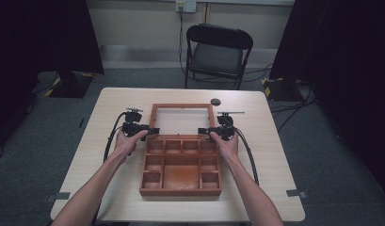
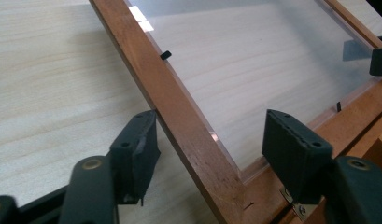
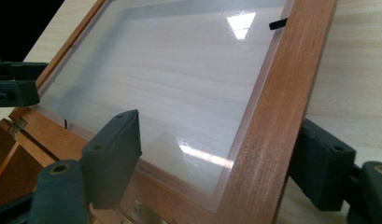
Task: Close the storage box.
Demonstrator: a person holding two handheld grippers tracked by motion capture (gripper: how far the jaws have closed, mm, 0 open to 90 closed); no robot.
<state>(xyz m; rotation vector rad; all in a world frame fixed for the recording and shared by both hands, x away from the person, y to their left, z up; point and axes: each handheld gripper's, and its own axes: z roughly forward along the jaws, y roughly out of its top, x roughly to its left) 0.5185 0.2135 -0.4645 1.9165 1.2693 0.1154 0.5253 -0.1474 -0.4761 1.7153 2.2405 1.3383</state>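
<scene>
A brown wooden box [image 1: 180, 187] with several compartments lies open on the table, its glazed lid [image 1: 182, 106] folded flat behind it. My left gripper [image 1: 152, 131] is at the lid's left rail near the hinge. In the left gripper view that rail [image 2: 179, 116] runs between the jaws of my left gripper [image 2: 212, 135], which stand wide apart, one outside, one over the clear pane [image 2: 254, 65]. My right gripper [image 1: 203, 131] mirrors this at the right rail [image 3: 277, 102]. In its own view my right gripper [image 3: 221, 140] is open, with its jaws straddling that rail.
A small black round object [image 1: 215, 101] lies on the table just beyond the lid's far right corner. A black folding chair [image 1: 218, 52] stands behind the table. Bare tabletop [image 1: 270, 155] flanks the box on both sides.
</scene>
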